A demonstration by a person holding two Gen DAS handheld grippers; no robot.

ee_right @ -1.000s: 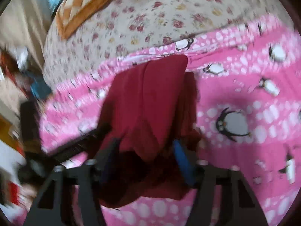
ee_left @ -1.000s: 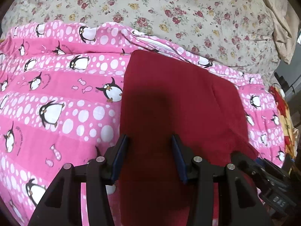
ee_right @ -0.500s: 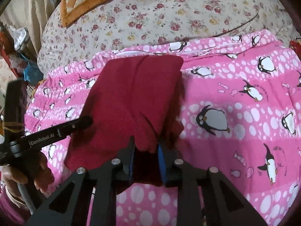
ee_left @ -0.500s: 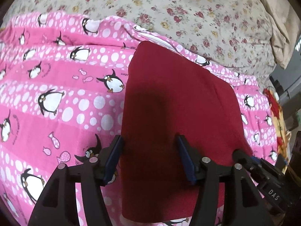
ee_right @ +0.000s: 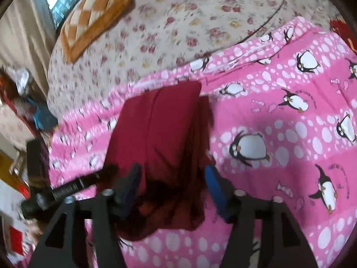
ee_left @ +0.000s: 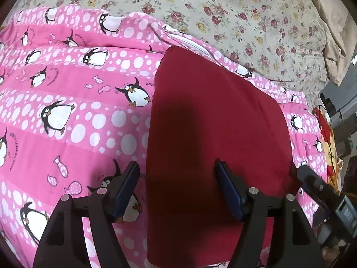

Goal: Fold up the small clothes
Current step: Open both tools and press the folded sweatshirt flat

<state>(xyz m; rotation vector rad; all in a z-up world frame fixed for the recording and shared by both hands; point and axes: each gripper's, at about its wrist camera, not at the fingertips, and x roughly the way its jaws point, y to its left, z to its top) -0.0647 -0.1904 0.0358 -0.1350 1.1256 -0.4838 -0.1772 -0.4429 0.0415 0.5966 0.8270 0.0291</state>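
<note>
A dark red garment [ee_left: 214,134] lies folded flat on the pink penguin blanket [ee_left: 67,111]. My left gripper [ee_left: 178,189] is open above its near part, one finger off the left edge, one over the cloth. In the right wrist view the red garment [ee_right: 160,129] lies lengthwise with a bunched near end. My right gripper [ee_right: 173,185] is open, its fingers on either side of that bunched end, holding nothing. The left gripper's body [ee_right: 67,189] shows at the left of that view, and the right gripper's tip [ee_left: 316,185] shows at the right of the left view.
The blanket lies on a floral bedspread [ee_left: 245,11]. An orange checked cushion [ee_right: 93,15] sits at the far side, near a window. Clutter lies off the bed's edge [ee_right: 22,89]. A red and yellow item [ee_left: 328,138] lies at the right.
My right gripper, shut on the garment's near end half a second ago, has opened and let it go. My left gripper stayed open, shifting slightly. The right view is now blurred by motion.
</note>
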